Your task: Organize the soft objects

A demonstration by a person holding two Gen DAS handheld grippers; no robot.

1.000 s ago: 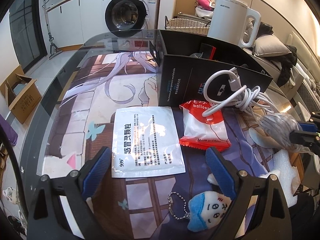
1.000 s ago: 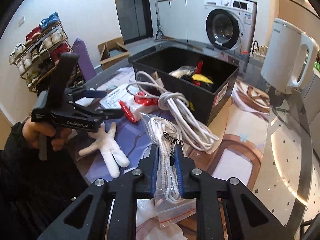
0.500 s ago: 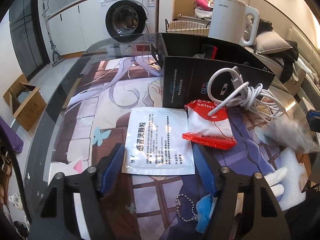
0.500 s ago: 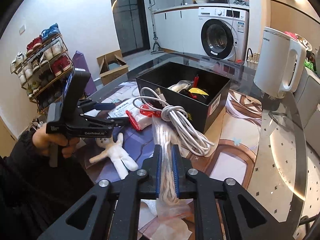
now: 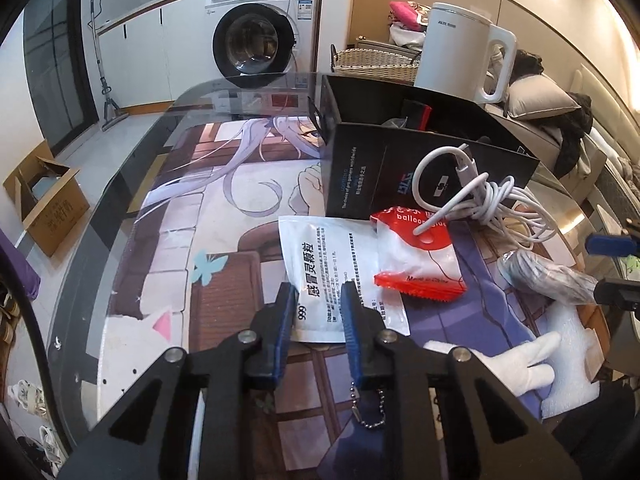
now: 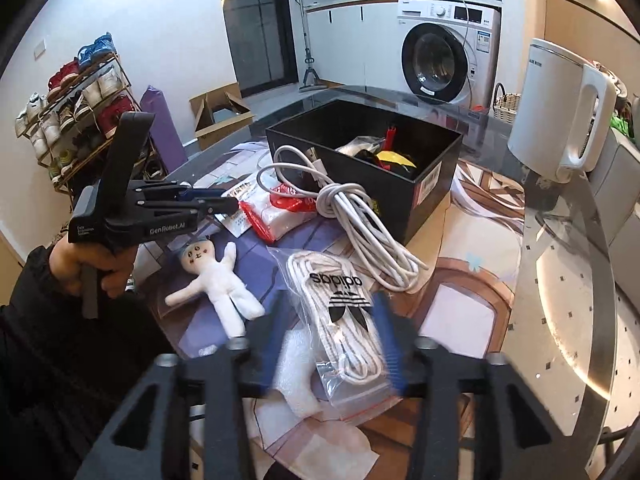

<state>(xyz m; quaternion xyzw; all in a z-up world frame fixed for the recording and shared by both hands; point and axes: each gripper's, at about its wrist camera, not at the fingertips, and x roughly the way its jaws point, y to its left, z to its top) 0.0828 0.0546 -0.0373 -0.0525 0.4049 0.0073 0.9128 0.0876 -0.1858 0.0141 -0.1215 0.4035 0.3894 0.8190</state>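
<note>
My left gripper [image 5: 319, 302] has narrowed over the near edge of a white medicine sachet [image 5: 336, 276] lying on the mat; its jaws are still apart. It also shows in the right wrist view [image 6: 216, 202]. My right gripper [image 6: 330, 320] is open, its jaws wide either side of a clear zip bag of white laces [image 6: 340, 312] that lies on the table. A white plush doll [image 6: 218, 280] lies left of it. A red and white balloon packet [image 5: 416, 256] and a coiled white cable [image 5: 480, 200] lie before the black box [image 6: 432, 176].
A white kettle [image 6: 560, 108] stands at the right on the glass table [image 6: 560, 280]. White foam wrap [image 6: 296, 376] lies under the right gripper. A washing machine [image 5: 256, 40], a wicker basket [image 5: 372, 60] and a shoe rack [image 6: 76, 108] stand beyond the table.
My right gripper has opened and let go of the lace bag, which now lies on the table. My left gripper has narrowed and moved forward over the sachet's near edge.
</note>
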